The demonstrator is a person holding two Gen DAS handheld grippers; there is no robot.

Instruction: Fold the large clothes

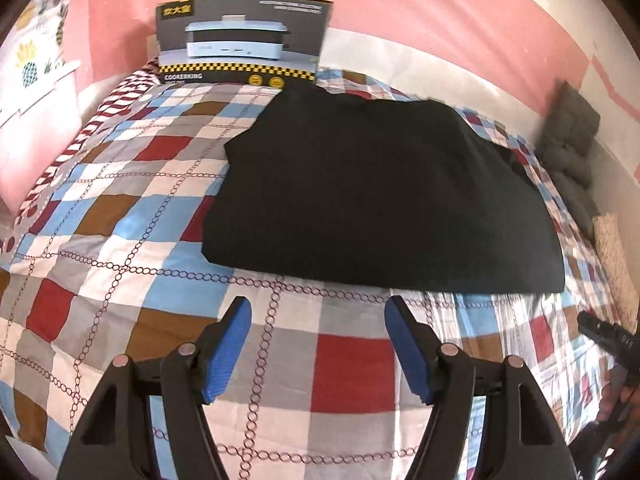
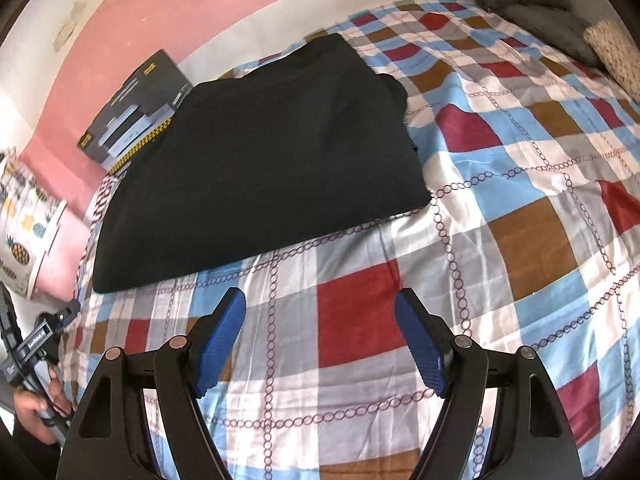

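Bed [image 1: 120,208] with a checked cover, and what I see lying on it.

I look down on a cover of red, blue, brown, grey and white squares crossed by chain-link lines, wrinkled near my side. A black garment [image 1: 380,200] lies flat on it, folded into a broad block with a straight near edge. Behind it a cooker box [image 1: 244,40] stands on the bed against the pink wall, its bottom corner just beside the garment's far edge. At the far right end sit a grey cushion [image 2: 532,12] and a speckled pillow [image 2: 616,52], well apart from the garment.
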